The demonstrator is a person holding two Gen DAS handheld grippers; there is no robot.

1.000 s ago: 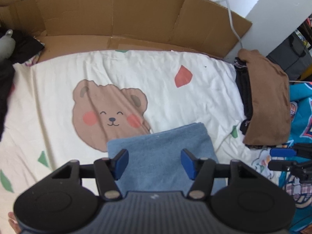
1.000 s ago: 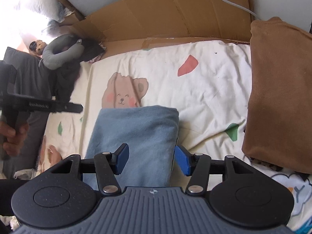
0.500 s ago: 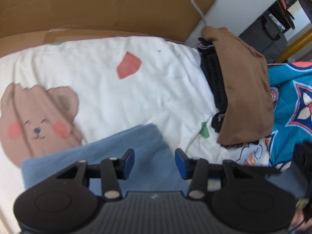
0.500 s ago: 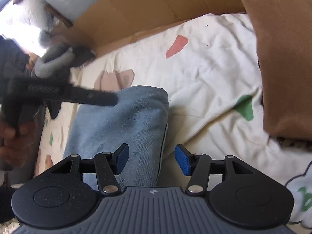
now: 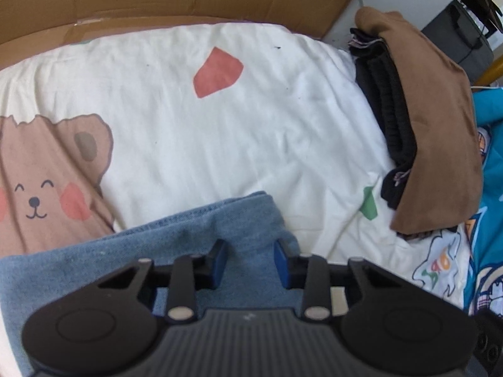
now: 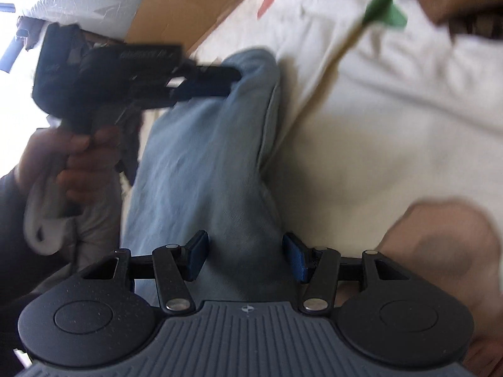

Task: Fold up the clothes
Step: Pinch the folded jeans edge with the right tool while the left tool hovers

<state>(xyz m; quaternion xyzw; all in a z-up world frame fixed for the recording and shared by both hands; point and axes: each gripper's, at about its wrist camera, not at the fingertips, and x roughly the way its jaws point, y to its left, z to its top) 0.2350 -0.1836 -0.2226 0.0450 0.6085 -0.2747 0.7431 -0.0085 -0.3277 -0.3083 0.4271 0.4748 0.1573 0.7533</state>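
blue denim piece (image 5: 195, 238) looks already folded on the bear-print bed sheet (image 5: 251, 119); both hand-held grippers, left (image 5: 248, 262) and right (image 6: 245, 259), gape open over it, probably stacking onto the folded pile (image 5: 433, 119) next

Left gripper (image 5: 249, 262) with jaws apart over folded blue garment (image 5: 151, 251), bear-print sheet (image 5: 245, 132), brown folded pile (image 5: 437, 132) at right

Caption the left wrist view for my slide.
Open left gripper over folded blue garment on bear-print sheet.
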